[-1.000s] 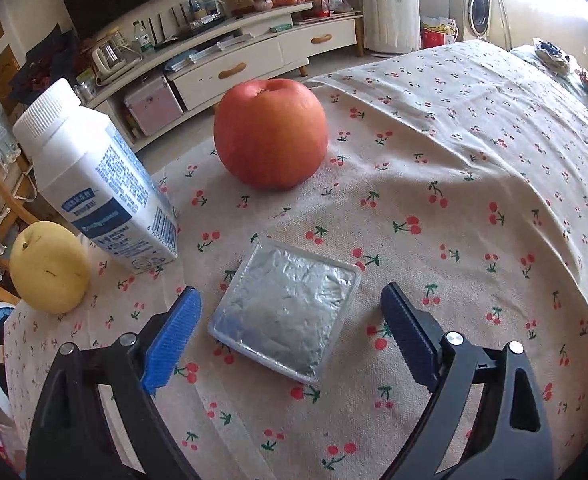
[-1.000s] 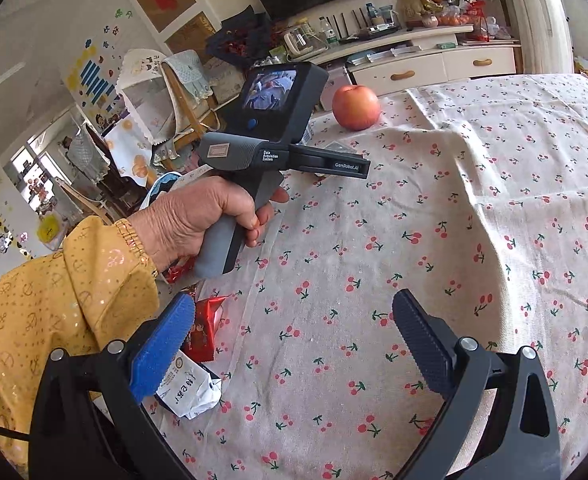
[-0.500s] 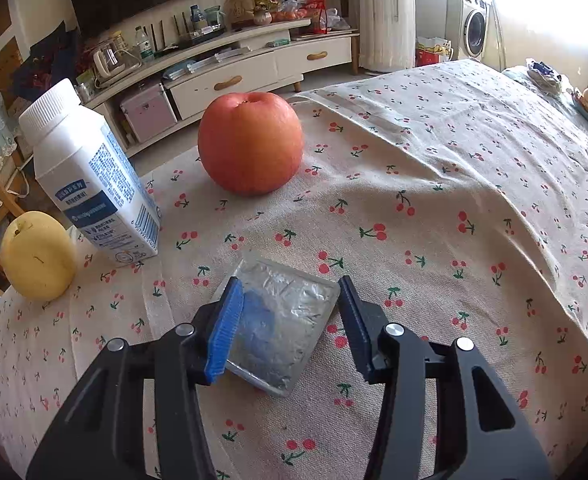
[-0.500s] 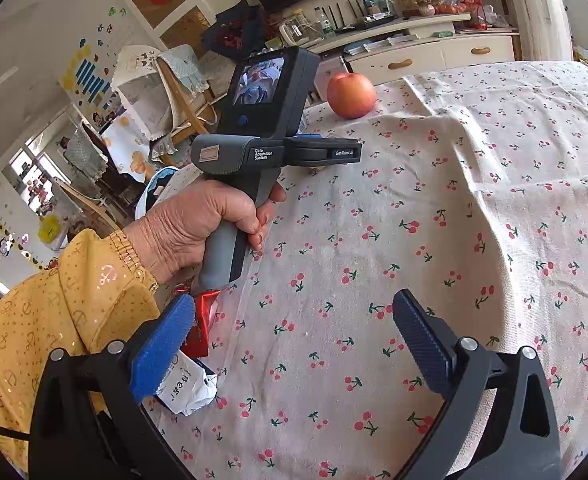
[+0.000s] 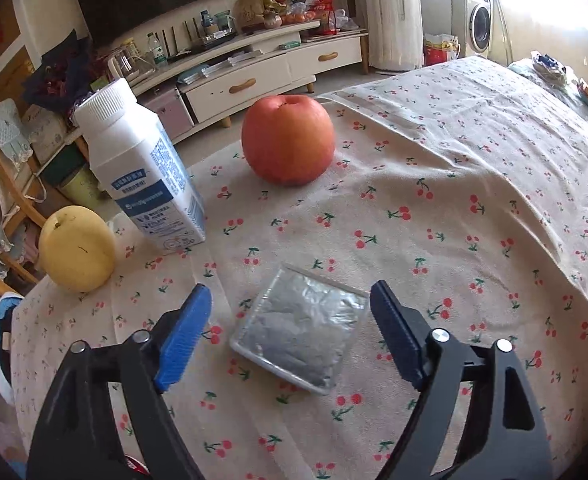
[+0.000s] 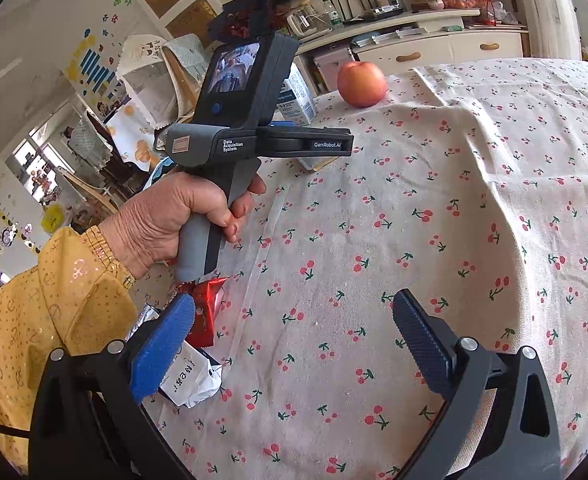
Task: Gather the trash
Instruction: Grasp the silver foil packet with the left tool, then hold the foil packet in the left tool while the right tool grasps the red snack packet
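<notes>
A square foil-lidded tray (image 5: 301, 340) lies flat on the cherry-print tablecloth (image 5: 473, 184). My left gripper (image 5: 290, 292) straddles it; its jaws are opening, and both blue pads stand clear of the tray's sides. A red wrapper (image 6: 206, 308) and a crumpled white wrapper (image 6: 192, 380) lie at the table's left edge, beside the left finger of my right gripper (image 6: 294, 300). That gripper is open over bare cloth with nothing between its fingers. In the right wrist view a hand (image 6: 166, 216) in a yellow sleeve holds the left gripper's handle.
A white and blue milk carton (image 5: 142, 172) stands left of the tray, with a yellow pear (image 5: 76, 248) at the table's corner. A red apple (image 5: 288, 140) sits behind them. Chairs and a low cabinet (image 5: 262, 76) stand beyond the table edge.
Half a second ago the left jaws had narrowed around the foil tray; now they stand wide again and the tray lies free, slightly turned. The left gripper has drawn back a little. The right gripper has not moved.
</notes>
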{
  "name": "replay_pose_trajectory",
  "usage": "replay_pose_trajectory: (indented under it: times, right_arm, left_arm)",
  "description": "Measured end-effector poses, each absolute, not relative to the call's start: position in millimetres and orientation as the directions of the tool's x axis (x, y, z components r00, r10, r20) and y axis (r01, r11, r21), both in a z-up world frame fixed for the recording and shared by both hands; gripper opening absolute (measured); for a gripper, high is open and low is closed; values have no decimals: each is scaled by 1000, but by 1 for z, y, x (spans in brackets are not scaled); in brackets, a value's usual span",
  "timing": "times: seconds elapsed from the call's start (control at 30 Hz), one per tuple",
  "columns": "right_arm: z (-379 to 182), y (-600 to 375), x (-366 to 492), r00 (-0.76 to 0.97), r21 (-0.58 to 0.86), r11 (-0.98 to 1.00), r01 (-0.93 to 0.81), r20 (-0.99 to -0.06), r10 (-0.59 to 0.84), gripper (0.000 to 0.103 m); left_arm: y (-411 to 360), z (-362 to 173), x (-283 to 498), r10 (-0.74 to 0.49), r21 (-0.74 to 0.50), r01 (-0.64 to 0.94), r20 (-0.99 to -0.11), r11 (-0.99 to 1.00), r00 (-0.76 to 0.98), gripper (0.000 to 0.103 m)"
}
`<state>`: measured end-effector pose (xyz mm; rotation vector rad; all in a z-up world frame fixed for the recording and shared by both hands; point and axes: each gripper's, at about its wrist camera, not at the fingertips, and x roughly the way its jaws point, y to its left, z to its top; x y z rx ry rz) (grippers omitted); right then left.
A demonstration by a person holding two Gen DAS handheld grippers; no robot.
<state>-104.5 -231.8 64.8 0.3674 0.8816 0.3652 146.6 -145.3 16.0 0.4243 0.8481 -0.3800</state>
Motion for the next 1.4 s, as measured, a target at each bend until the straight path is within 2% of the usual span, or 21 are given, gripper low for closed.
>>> replay_pose_trajectory:
  times: [0.1,0.23,0.37,0.43,0.5,0.53,0.6,0.63,0.67,0.7,1.1,1.4]
  right_arm:
    - [65,-231,-104,581,456,876,-159,-674,456,98]
    - [65,-231,-104,580,456,875,-159,-675,457,98]
    - [65,-231,-104,582,454,877,-157,-675,454,98]
    - [65,-231,-104,582,454,877,-157,-675,454,98]
    - [65,-231,-104,581,454,877,-156,-676,453,98]
    - [64,-231,-104,580,453,878,-154,-678,452,98]
    - [63,-231,-103,575,455,878,-147,-683,450,98]
    - [62,-231,-103,573,455,879,-144,-685,449,98]
    - [61,-231,-103,573,454,880,-142,-687,447,98]
    - [61,-231,-103,573,451,881,-141,-688,445,98]
    - [56,-224,-100,539,455,874,-171,-699,469,98]
    - [59,-179,-113,442,462,797,-389,-666,601,98]
  left_arm:
    - [-140,9,153,-138,216,494,-800,842,584,86]
    - [-136,8,159,-178,152,502,-816,851,550,86]
    - [-141,0,150,-227,107,539,-826,836,515,77]
    - [-142,-1,147,-253,79,544,-824,835,507,68]
    - [-144,-1,145,-272,58,546,-820,836,504,48]
    - [-146,-1,143,-274,58,547,-818,835,505,44]
    - [-153,-1,138,-276,67,556,-815,828,510,27]
    - [-157,-2,135,-273,77,559,-813,826,514,23]
    - [-160,-2,133,-268,83,558,-813,825,517,15]
    - [-162,-2,131,-261,91,554,-812,827,522,12]
    - [-133,27,107,-220,81,448,-785,890,579,11]
    - [-78,67,66,-197,62,365,-752,929,629,11]
